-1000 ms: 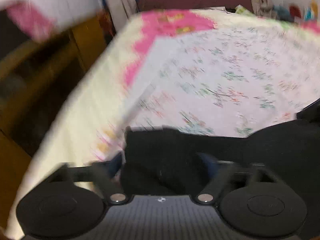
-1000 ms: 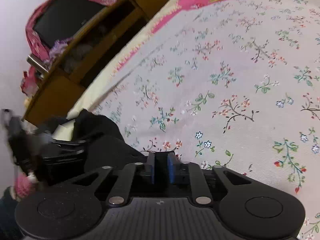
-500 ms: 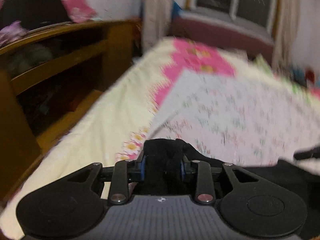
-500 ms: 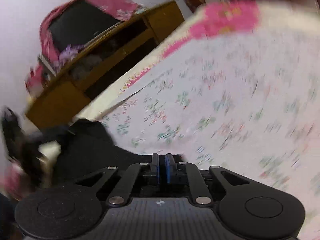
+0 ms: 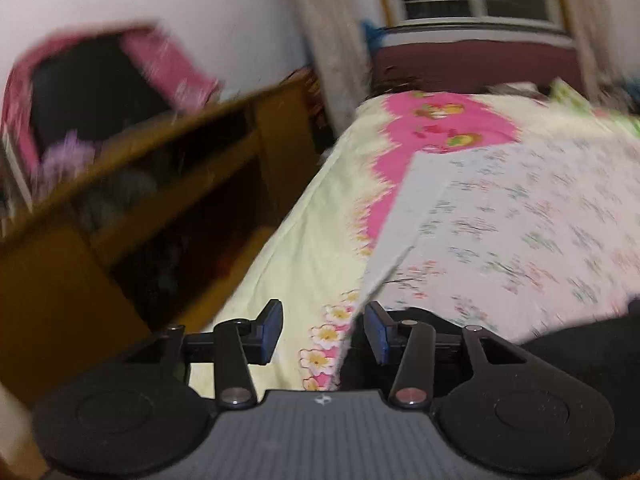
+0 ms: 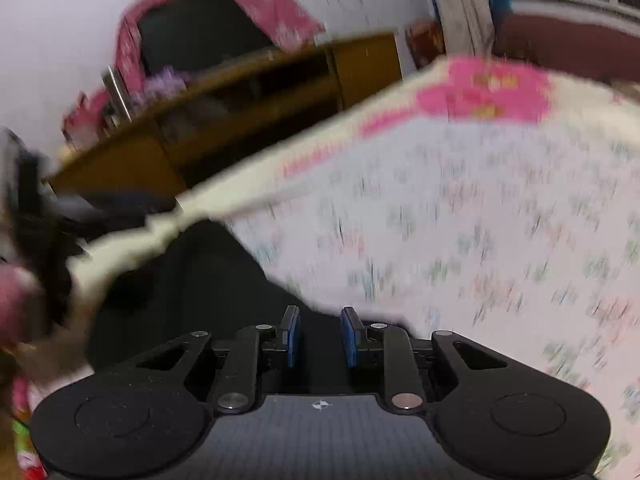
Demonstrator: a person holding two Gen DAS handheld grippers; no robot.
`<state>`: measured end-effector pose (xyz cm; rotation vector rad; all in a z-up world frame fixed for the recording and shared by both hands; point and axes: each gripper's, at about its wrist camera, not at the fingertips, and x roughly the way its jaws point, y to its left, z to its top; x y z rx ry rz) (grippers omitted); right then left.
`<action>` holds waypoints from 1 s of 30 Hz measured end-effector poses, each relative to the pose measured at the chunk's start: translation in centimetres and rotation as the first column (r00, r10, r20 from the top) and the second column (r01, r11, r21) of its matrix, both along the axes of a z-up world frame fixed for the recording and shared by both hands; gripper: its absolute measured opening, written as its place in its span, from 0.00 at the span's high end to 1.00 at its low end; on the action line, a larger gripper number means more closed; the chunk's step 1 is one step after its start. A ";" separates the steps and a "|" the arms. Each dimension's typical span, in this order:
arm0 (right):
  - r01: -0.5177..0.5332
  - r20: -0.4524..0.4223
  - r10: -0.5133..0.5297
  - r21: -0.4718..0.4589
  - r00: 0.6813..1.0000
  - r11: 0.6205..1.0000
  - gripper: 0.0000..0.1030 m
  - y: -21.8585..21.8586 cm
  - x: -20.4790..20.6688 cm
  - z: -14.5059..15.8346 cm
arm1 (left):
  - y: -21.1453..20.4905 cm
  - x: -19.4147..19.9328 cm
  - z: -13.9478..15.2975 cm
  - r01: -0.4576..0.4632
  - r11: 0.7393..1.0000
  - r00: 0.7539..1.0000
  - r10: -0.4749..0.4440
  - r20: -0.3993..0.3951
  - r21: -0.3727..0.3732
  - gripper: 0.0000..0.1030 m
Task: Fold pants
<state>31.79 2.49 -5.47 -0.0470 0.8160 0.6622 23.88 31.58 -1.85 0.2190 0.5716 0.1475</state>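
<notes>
Left gripper [image 5: 322,330]: wide, empty, left of pants [image 5: 580,344].
Right gripper [image 6: 318,336]: parted, empty, over pants [image 6: 192,280].
Advice: regrasp both corners evenly.

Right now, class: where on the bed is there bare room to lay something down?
Bare: floral sheet beyond the black pants, and the cream strip between the sheet's edge and the wooden shelf. Crowded: the near edge, where the pants lie.
</notes>
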 end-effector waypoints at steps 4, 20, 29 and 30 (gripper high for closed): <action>0.072 -0.046 -0.074 -0.035 0.996 0.997 1.00 -0.6 1.3 -2.8 | -3.5 -3.2 -0.6 0.195 0.978 0.979 -0.191 -0.068 0.068 0.31; 0.071 0.002 -0.072 0.037 0.997 0.997 0.81 -3.3 -7.2 3.3 | -1.2 -4.0 -3.6 0.156 0.979 0.975 -0.132 -0.180 0.128 0.09; -0.188 -0.074 0.187 -0.011 0.980 0.982 0.89 -2.1 -13.5 2.4 | -6.3 -10.7 0.7 0.463 0.876 0.885 -0.448 -0.128 0.132 0.09; -0.183 -0.076 0.179 -0.037 0.981 0.982 0.87 -1.8 -13.1 1.8 | -7.2 -11.6 0.7 0.530 0.840 0.846 -0.515 -0.138 0.116 0.09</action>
